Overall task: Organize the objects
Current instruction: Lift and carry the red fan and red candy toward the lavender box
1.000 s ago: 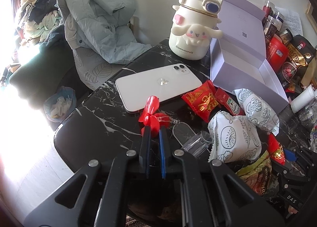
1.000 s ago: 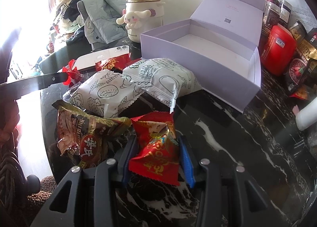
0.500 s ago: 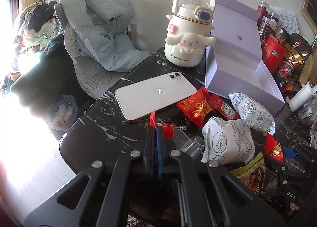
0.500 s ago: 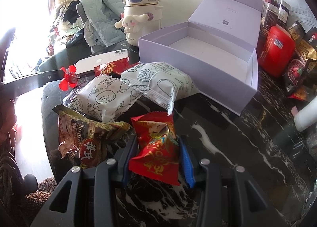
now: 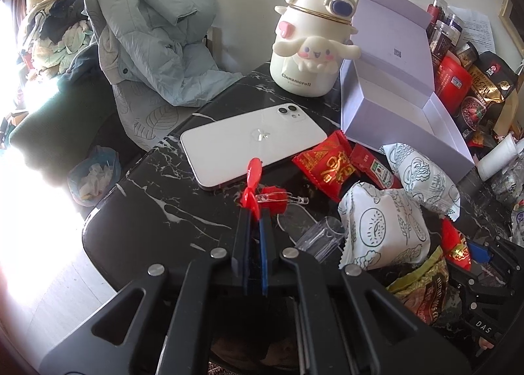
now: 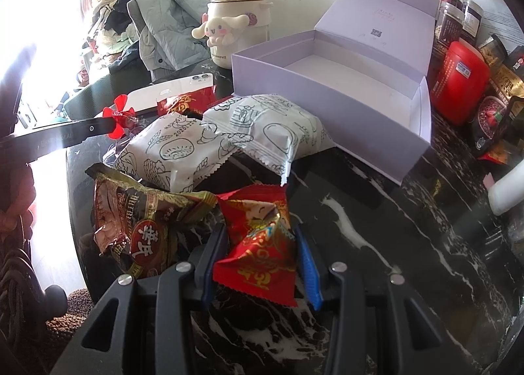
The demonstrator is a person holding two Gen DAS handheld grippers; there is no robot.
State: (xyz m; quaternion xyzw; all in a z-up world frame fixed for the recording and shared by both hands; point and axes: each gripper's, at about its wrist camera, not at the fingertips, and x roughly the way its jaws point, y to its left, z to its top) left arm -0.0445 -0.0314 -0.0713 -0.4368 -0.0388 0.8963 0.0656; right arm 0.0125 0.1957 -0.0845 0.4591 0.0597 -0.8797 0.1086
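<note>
Both grippers are loaded: the left gripper (image 5: 253,216), jaws pinched tight on a small red plastic propeller toy (image 5: 252,188), sits at the left edge of the black marble table (image 5: 147,211). Further right, the right gripper (image 6: 258,257) clamps a red foil snack packet (image 6: 258,244). Beyond it and to the right, the open lavender cardboard box (image 6: 327,103) lies nearer the right hand, its long side running across.

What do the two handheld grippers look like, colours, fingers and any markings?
Both grippers are matte black, with angular arms pinned by round silver bolts. The left gripper has slim black fingers with blue inner pads. The right gripper has blue pads on its fingers too. Its body carries white "DAS" lettering in the left wrist view.
</note>
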